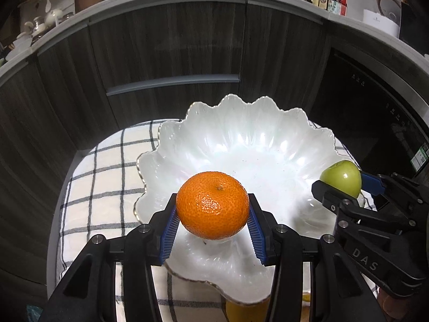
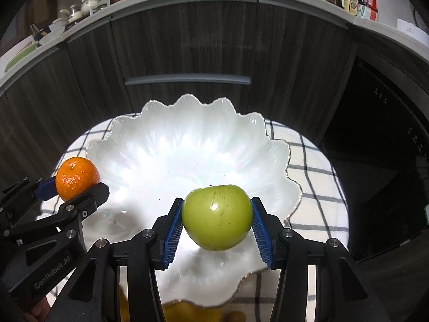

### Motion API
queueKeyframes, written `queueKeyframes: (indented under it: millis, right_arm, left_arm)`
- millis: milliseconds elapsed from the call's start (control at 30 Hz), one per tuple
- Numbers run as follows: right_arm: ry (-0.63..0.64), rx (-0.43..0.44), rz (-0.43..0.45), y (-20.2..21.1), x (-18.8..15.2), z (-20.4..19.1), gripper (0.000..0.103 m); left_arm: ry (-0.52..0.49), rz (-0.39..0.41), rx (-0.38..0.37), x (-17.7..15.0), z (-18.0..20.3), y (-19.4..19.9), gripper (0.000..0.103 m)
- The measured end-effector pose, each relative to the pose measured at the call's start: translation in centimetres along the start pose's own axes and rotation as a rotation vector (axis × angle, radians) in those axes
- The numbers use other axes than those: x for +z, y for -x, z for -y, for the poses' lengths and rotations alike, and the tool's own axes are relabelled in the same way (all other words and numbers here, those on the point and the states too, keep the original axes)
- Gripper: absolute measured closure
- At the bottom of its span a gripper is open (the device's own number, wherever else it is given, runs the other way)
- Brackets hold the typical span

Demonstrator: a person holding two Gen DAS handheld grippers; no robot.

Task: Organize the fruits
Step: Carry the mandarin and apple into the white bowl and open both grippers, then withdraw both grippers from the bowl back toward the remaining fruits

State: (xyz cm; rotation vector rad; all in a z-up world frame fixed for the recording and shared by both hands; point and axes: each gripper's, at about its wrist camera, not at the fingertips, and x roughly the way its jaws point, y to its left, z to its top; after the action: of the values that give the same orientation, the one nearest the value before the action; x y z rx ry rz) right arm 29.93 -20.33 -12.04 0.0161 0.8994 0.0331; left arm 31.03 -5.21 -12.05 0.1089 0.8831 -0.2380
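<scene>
My left gripper (image 1: 212, 206) is shut on an orange (image 1: 212, 205) and holds it over the near left part of a white scalloped bowl (image 1: 241, 139). My right gripper (image 2: 217, 216) is shut on a green apple (image 2: 217, 216) and holds it over the near part of the same bowl (image 2: 187, 145). In the left wrist view the apple (image 1: 341, 177) and the right gripper (image 1: 346, 185) show at the bowl's right rim. In the right wrist view the orange (image 2: 77, 177) and the left gripper (image 2: 72, 187) show at the bowl's left rim. The bowl's inside shows no fruit.
The bowl stands on a white checked cloth (image 1: 102, 187) on a small table. A yellow fruit (image 2: 187, 312) lies partly hidden under the bowl's near rim. Dark wood cabinets (image 1: 174, 53) stand close behind, with a black appliance (image 1: 375, 107) to the right.
</scene>
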Motion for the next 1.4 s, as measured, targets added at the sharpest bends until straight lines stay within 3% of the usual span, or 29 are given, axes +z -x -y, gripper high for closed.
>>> queueKeyframes:
  millis: [300, 333, 400, 467, 567, 600, 1400]
  right_arm:
    - [0.012, -0.015, -0.053, -1.8, 0.0, 0.0, 0.053]
    - [0.006, -0.016, -0.057, -1.9, -0.1, 0.1, 0.053]
    - [0.003, -0.022, -0.062, -2.0, -0.2, 0.1, 0.053]
    - [0.006, -0.029, -0.059, -1.9, -0.3, 0.2, 0.052]
    - [0.010, -0.053, -0.028, -1.3, -0.1, 0.2, 0.041]
    - [0.007, -0.059, -0.013, -0.9, 0.0, 0.3, 0.030]
    - [-0.032, -0.126, 0.110, 7.2, -0.9, 1.2, 0.023]
  left_arm:
    - [-0.013, -0.056, 0.025, -0.2, -0.3, -1.7, 0.053]
    - [-0.012, -0.053, 0.027, -0.3, -0.3, -1.6, 0.050]
    - [-0.015, -0.035, 0.046, -0.2, -0.3, -1.2, 0.033]
    - [-0.013, -0.022, 0.055, -0.1, -0.3, -0.9, 0.027]
    - [-0.008, -0.018, 0.083, 0.2, -0.5, -0.6, 0.023]
    - [-0.003, -0.014, 0.086, 0.2, -0.5, -0.5, 0.021]
    - [0.005, 0.096, 0.139, -0.4, 0.8, 6.6, 0.017]
